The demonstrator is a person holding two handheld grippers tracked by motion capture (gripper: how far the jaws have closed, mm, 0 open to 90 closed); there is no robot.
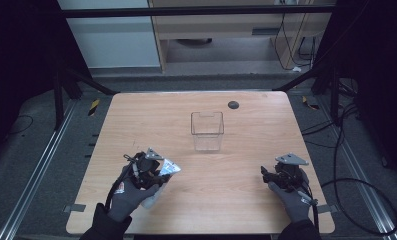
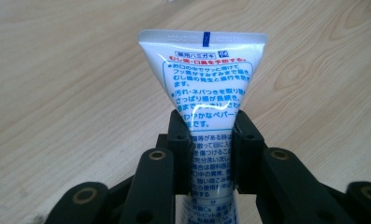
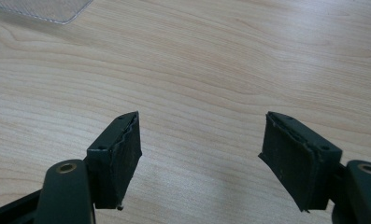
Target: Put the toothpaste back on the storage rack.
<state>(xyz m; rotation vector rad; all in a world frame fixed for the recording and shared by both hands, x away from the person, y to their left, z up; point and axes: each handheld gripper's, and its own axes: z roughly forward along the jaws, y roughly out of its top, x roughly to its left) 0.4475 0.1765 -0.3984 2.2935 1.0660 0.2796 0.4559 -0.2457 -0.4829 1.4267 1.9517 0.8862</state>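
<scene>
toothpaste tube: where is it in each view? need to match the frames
High view: the toothpaste tube sits lower left, clamped in the left gripper, crimped end pointing right.
Left gripper view: centre frame, the tube rises between the two black jaws, flat crimped end at top.
Right gripper view: not in it; the right gripper stands open over bare wood.
Shared landmark: the light wooden table, and the clear plastic bin, whose corner shows at top left of the right gripper view.
</scene>
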